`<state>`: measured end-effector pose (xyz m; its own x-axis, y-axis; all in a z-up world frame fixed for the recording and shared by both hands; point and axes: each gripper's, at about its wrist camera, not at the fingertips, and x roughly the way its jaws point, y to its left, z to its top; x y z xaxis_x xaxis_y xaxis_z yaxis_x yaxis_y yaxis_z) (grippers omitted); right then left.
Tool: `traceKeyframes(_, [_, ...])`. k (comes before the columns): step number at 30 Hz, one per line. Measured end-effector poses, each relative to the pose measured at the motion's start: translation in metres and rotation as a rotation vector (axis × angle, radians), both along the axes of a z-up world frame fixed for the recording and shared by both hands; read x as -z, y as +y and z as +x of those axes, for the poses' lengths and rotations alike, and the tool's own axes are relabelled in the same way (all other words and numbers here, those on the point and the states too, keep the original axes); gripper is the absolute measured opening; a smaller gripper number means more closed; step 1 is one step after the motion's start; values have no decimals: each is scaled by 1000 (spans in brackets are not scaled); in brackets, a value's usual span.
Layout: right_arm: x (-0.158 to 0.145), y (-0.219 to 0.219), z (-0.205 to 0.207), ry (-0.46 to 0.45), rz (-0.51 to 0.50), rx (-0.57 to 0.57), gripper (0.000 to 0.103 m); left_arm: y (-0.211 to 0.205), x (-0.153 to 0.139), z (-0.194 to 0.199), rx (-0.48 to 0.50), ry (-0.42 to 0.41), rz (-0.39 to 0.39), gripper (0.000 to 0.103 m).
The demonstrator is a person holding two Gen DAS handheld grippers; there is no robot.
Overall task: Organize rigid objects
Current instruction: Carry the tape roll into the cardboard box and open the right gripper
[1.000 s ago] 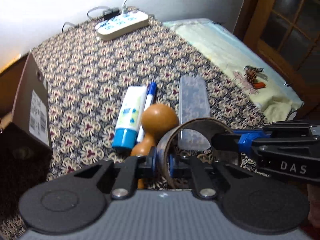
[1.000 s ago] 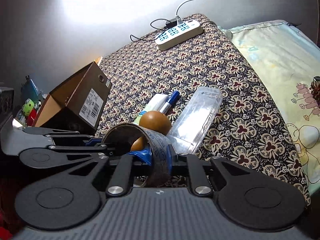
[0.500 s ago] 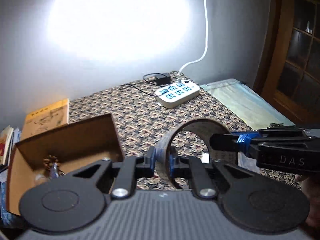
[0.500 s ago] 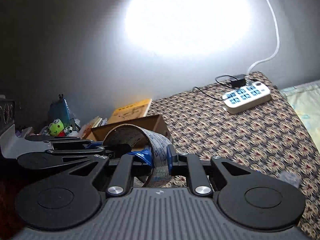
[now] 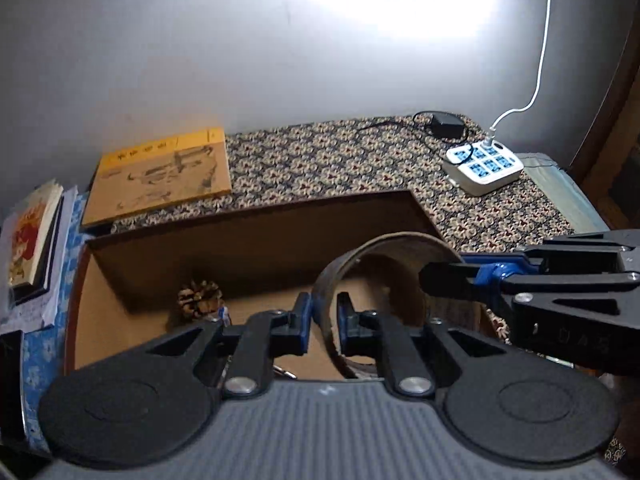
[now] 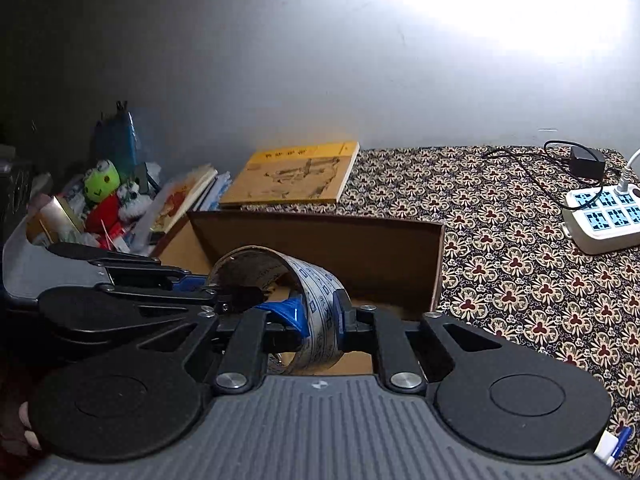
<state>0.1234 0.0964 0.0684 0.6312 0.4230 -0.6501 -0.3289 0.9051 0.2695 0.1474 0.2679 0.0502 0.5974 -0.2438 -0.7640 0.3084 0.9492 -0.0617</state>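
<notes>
Gripping opposite walls of one tape roll (image 5: 384, 248) above the cardboard box (image 5: 248, 236): left tool (image 5: 322, 314) and right tool (image 6: 320, 316), level.

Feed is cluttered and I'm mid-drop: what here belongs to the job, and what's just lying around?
Job: tape roll, shut in both the left gripper and right gripper; cardboard box below.

Lying about: yellow book, power strip, charger, plush toys.
</notes>
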Motion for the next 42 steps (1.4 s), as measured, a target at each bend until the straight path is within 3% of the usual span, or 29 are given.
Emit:
traceKeyframes(4, [23, 22, 18, 79, -102, -1, 0, 8, 36, 25, -13, 116, -3, 10])
traceKeyframes(8, [44, 33, 34, 197, -141, 18, 0, 11, 64, 41, -35, 230, 4, 10])
traceKeyframes(12, [64, 36, 40, 331, -114, 33, 0, 15, 74, 47, -47, 294, 20, 10])
traceKeyframes(18, [78, 45, 46, 456, -2, 23, 0, 24, 79, 47, -61, 305, 69, 12])
traceKeyframes(23, [82, 57, 46, 463, 29, -13, 0, 37, 82, 45, -86, 291, 102, 17])
traceKeyframes(26, [81, 54, 47, 473, 51, -14, 2, 44, 81, 42, -120, 271, 115, 41])
traceKeyframes(28, [80, 51, 46, 464, 60, 13, 2, 47, 79, 40, -137, 265, 101, 49])
traceKeyframes(35, [66, 44, 34, 368, 45, 58, 6, 37, 68, 28, -163, 207, 138, 54])
traceKeyframes(42, [48, 40, 15, 247, 29, 103, 6, 37, 57, 14, -227, 204, 113, 62])
